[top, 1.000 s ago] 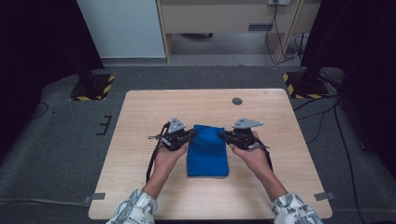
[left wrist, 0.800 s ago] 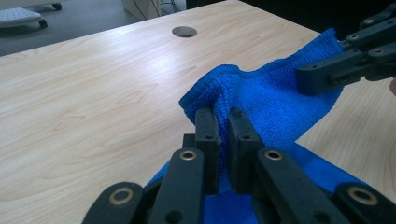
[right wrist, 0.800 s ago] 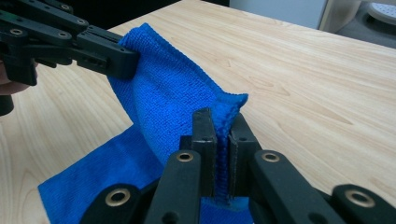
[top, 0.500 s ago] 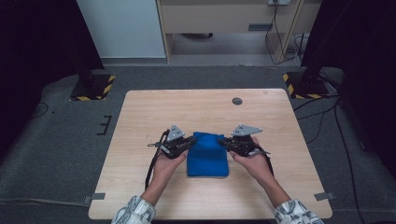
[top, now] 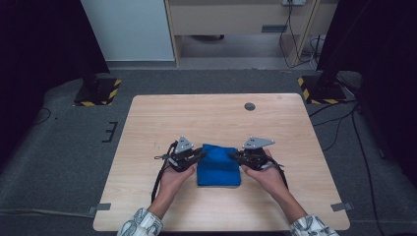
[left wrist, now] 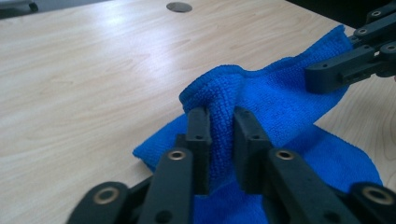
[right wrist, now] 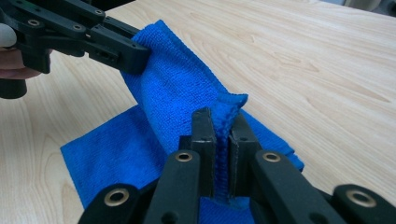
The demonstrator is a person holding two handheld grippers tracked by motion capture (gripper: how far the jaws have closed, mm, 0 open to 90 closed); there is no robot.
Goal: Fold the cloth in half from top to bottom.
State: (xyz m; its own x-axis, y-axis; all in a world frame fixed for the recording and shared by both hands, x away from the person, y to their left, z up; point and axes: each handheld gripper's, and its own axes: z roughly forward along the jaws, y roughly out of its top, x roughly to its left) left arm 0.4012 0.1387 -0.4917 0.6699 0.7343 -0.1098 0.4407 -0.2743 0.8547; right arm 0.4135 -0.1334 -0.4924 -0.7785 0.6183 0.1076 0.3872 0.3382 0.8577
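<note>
A blue cloth [top: 219,164] lies folded on the wooden table [top: 206,118], near its front edge. My left gripper [top: 201,153] is at the cloth's far left corner and my right gripper [top: 233,156] at its far right corner. In the left gripper view a raised fold of the cloth [left wrist: 280,98] fills the gap of the left gripper [left wrist: 222,121]. Those jaws have just been opening, but the pads still touch the fold. The right gripper [right wrist: 222,123] is pinched tightly on the cloth's hem [right wrist: 182,93]. Each gripper view shows the other gripper [left wrist: 322,77] [right wrist: 135,58] on the opposite corner.
A round grey grommet [top: 250,106] sits in the table's far right part. Bare wood surrounds the cloth on all sides. Black stands with yellow-black striped bases [top: 98,93] stand on the floor beyond both far corners.
Both grippers have drawn the cloth's lifted edge a little toward the person and lower. The left hand has sunk slightly.
</note>
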